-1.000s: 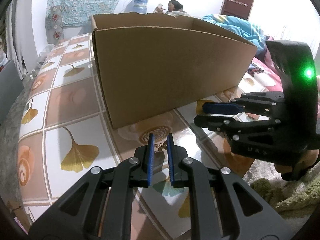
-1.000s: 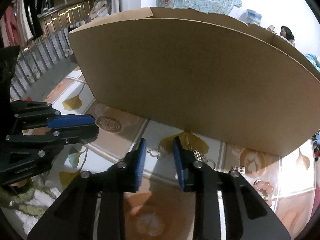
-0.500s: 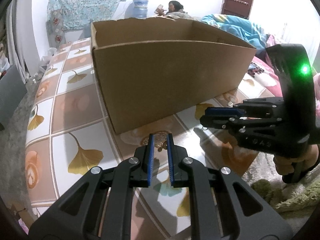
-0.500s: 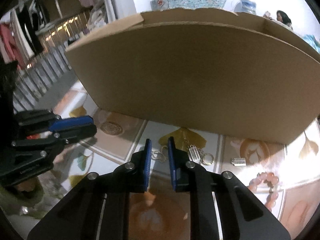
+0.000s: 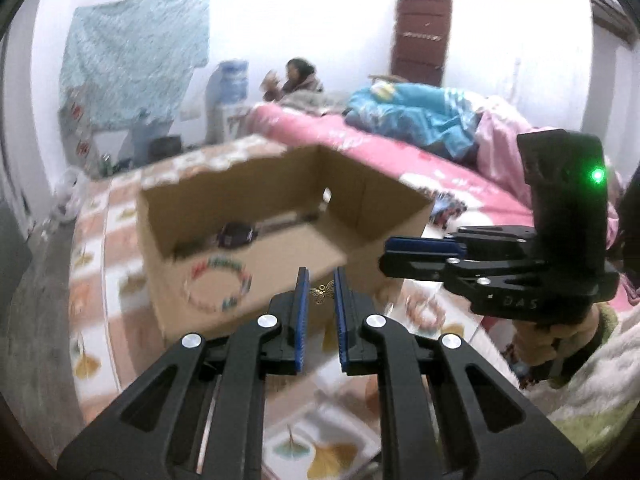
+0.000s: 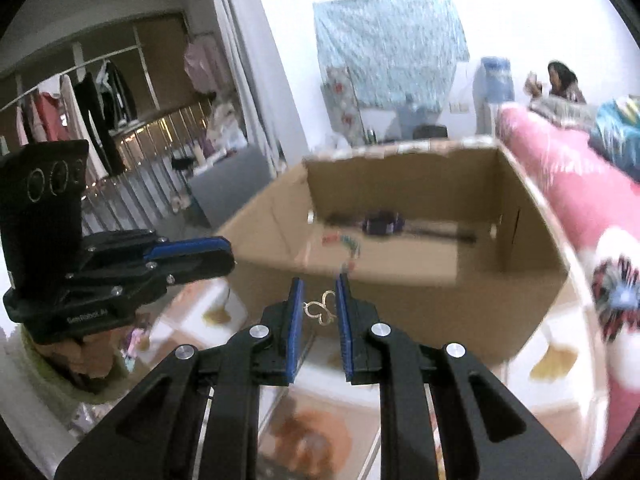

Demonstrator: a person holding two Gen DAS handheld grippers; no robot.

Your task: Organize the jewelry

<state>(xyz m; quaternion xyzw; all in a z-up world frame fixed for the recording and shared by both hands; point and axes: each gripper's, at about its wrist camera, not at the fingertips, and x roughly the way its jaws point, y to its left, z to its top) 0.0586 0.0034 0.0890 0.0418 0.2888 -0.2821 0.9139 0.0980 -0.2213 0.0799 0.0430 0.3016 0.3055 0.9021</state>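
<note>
My left gripper (image 5: pixel 320 294) is shut on a small gold butterfly charm (image 5: pixel 323 292) and holds it in the air in front of the cardboard box (image 5: pixel 280 276). My right gripper (image 6: pixel 319 308) is shut on a gold heart-shaped piece (image 6: pixel 321 309), also raised before the box (image 6: pixel 400 280). Inside the box lie a dark watch (image 5: pixel 236 235) and a colourful bead bracelet (image 5: pixel 218 284). Each gripper shows in the other's view, the right one (image 5: pixel 424 246) and the left one (image 6: pixel 188 248).
The box stands on a tiled table (image 5: pixel 96 320) with leaf patterns. A pink bead bracelet (image 5: pixel 426 312) lies on the table by the box's right corner. A bed with pink bedding (image 5: pixel 400 148) is behind. A person (image 5: pixel 298 78) sits far back.
Both grippers have risen from the table with their jewelry pieces held, and the views now look down into the open box. The right gripper closed from open one second ago.
</note>
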